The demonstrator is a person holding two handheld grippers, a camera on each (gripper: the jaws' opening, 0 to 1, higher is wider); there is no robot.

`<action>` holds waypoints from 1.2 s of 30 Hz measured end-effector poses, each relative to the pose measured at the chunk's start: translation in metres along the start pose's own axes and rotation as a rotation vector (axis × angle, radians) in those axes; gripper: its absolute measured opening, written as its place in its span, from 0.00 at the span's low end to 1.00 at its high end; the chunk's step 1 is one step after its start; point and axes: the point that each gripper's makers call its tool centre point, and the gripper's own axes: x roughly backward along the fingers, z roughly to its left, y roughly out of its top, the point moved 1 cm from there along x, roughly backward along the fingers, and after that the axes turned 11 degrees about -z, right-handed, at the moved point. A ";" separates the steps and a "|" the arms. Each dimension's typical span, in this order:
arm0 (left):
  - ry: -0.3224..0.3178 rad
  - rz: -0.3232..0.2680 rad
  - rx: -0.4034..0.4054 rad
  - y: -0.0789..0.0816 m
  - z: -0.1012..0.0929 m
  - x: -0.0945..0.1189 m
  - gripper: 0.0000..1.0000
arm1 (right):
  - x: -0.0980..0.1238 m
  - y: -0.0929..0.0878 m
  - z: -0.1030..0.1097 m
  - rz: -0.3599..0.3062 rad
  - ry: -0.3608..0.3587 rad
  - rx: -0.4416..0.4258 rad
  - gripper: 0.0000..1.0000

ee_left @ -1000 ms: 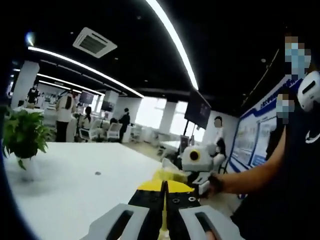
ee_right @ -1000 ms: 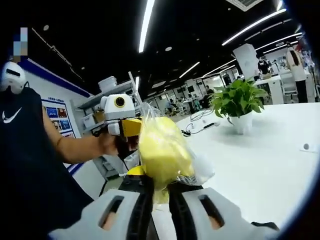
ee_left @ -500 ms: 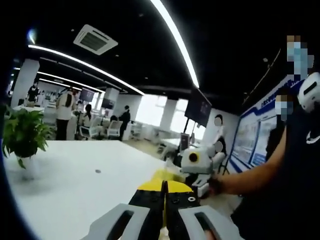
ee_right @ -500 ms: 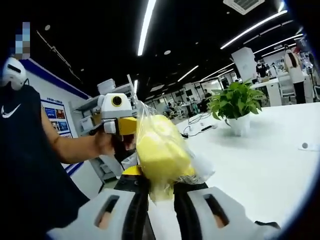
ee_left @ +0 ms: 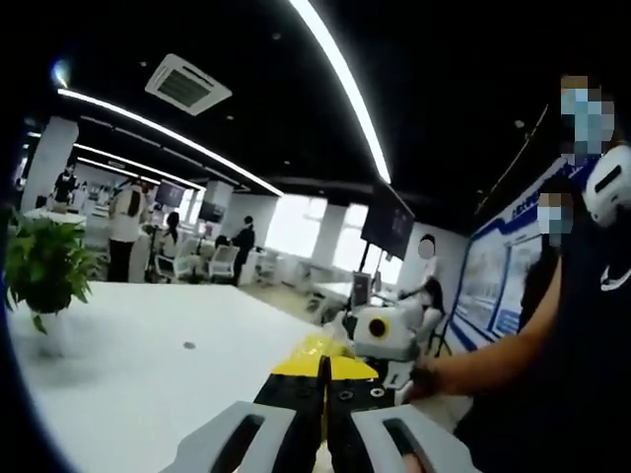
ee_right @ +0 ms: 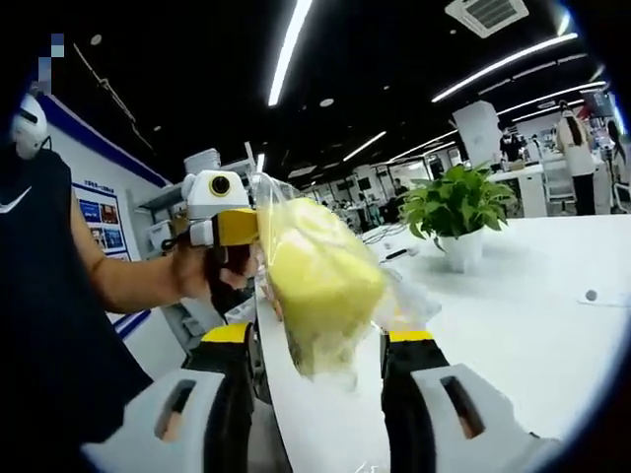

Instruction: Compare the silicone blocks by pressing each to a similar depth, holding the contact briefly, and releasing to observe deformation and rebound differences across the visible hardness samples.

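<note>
One bagged yellow block (ee_right: 320,281), upright

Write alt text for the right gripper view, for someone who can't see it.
A yellow block in a clear plastic bag sits between the wide-open jaws of the right hand-held gripper, above a white table. The left hand-held gripper pinches the bag's edge; a potted plant stands behind.

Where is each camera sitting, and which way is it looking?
Left gripper view: rides on the left gripper, looking along its shut jaws over the white table at the right gripper; the person's forearm shows.
Right gripper view: rides on the right gripper, looking past the bagged yellow block between its open jaws at the left gripper; the person's arm shows.
Shared: table, potted plant, both grippers.
</note>
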 end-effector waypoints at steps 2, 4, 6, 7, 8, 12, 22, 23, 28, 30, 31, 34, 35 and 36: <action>-0.001 -0.013 0.006 0.003 0.000 -0.001 0.00 | 0.002 0.003 -0.004 -0.008 -0.026 0.023 0.59; 0.004 -0.013 -0.001 0.003 0.002 -0.001 0.00 | 0.007 0.007 -0.013 -0.016 -0.077 0.078 0.72; 0.019 -0.007 -0.014 0.000 0.005 -0.001 0.00 | 0.016 0.010 -0.024 -0.014 -0.139 0.119 0.84; 0.026 0.000 -0.020 -0.004 0.008 -0.001 0.00 | 0.023 0.012 -0.032 -0.016 -0.189 0.157 0.92; 0.029 0.000 -0.019 -0.006 0.009 0.000 0.00 | 0.027 0.013 -0.035 -0.020 -0.204 0.171 0.97; 0.056 -0.005 0.002 -0.015 0.016 0.004 0.00 | 0.056 0.020 -0.048 -0.048 -0.283 0.192 0.96; 0.094 -0.020 0.063 -0.020 0.028 0.007 0.00 | 0.132 0.013 -0.079 -0.016 -0.473 0.274 0.96; 0.101 -0.018 0.071 -0.021 0.030 0.007 0.00 | 0.138 0.010 -0.081 -0.010 -0.488 0.264 0.96; 0.128 -0.029 0.144 -0.030 0.033 0.011 0.00 | 0.162 -0.004 -0.083 -0.015 -0.542 0.248 0.96; 0.137 -0.028 0.167 -0.038 0.035 0.014 0.00 | 0.171 -0.015 -0.082 0.000 -0.561 0.236 0.96; 0.142 -0.025 0.173 -0.042 0.036 0.017 0.00 | 0.175 -0.019 -0.080 -0.002 -0.562 0.225 0.96; 0.159 -0.022 0.203 -0.054 0.038 0.022 0.00 | 0.182 -0.028 -0.074 -0.005 -0.566 0.221 0.96; 0.169 -0.028 0.237 -0.059 0.040 0.024 0.00 | 0.185 -0.032 -0.074 0.011 -0.577 0.226 0.96; 0.183 -0.036 0.258 -0.062 0.043 0.026 0.00 | 0.191 -0.040 -0.076 0.048 -0.601 0.244 0.96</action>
